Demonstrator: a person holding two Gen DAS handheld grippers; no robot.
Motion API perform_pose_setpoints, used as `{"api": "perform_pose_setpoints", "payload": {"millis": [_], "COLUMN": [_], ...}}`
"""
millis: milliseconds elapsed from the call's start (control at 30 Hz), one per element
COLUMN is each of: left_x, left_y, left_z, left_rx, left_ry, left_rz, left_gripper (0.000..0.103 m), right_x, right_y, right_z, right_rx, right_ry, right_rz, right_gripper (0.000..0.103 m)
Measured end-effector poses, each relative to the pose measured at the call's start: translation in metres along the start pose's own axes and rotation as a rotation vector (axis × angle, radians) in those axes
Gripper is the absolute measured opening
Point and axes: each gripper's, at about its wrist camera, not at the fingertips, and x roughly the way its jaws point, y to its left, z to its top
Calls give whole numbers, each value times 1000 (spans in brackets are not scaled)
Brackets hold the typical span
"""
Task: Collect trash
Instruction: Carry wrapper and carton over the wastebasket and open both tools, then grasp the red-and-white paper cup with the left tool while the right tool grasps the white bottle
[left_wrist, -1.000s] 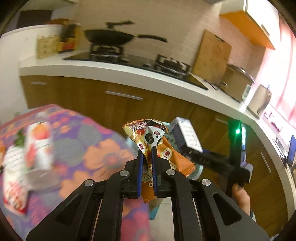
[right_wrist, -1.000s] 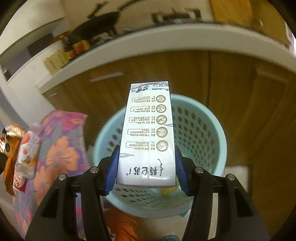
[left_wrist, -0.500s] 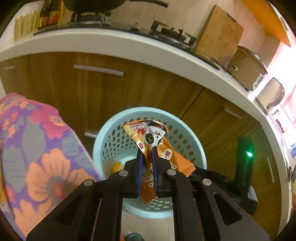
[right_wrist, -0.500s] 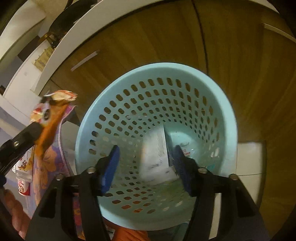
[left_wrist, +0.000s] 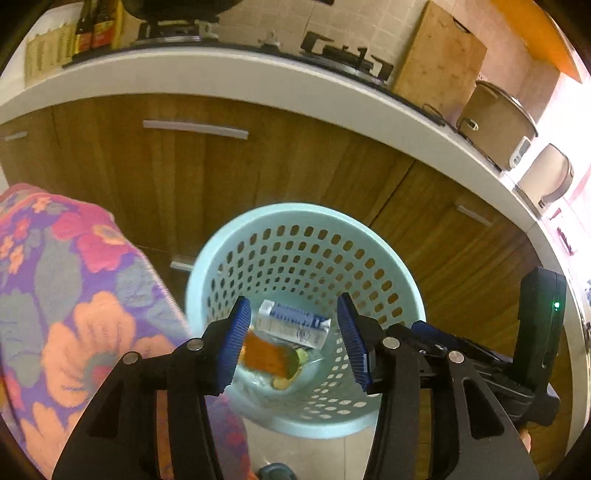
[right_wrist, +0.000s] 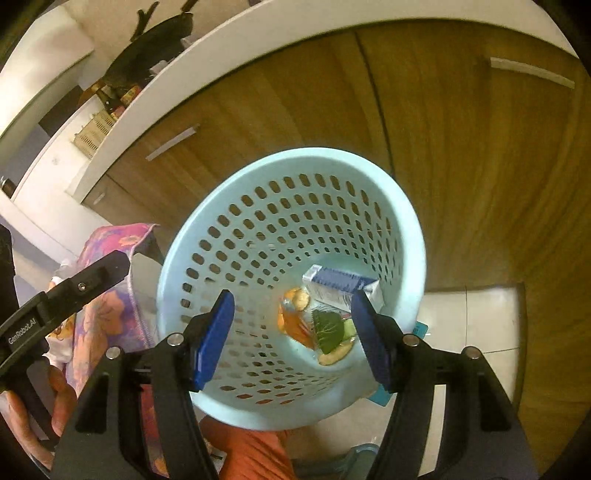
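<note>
A light blue perforated waste basket (left_wrist: 384, 266) (right_wrist: 192, 258) stands on the floor by the wooden cabinets. Inside lie a white and blue carton (left_wrist: 293, 324) (right_wrist: 340, 286), an orange snack wrapper (left_wrist: 264, 354) (right_wrist: 291, 325) and food scraps with a green leaf (right_wrist: 327, 328). My left gripper (left_wrist: 293, 343) is open and empty above the basket's mouth. My right gripper (right_wrist: 291, 336) is open and empty above the basket too, and shows as a black body at the right of the left wrist view (left_wrist: 532, 354).
A table with a flowered purple cloth (left_wrist: 66, 295) (right_wrist: 107, 306) stands left of the basket. Wooden cabinet doors (left_wrist: 280, 162) and a white counter (left_wrist: 258, 85) with a stove, a cutting board (left_wrist: 439, 62) and a rice cooker (left_wrist: 498, 114) lie behind.
My right gripper opened and the carton fell into the basket. My left gripper then opened and the orange wrapper dropped in. Both grippers moved over the basket.
</note>
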Motion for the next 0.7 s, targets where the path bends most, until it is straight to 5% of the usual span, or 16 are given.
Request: {"api": "perform_pose_setpoints", "payload": {"millis": [400,700], "left_x": [-95,-191], "left_y": [25,73], "left_z": [-21,-56], "left_rx": [-37,-94], "left_ry": [-179,-331], "left_rz": [-1,106], "left_gripper": [63,72], "right_x": [-42,-52], "right_y": [77,163], "right_z": [-5,-24], "right_rx": [-147,-320], "right_ry": [-96,-105], "right_rz": [55,126], "right_gripper": [62,62]}}
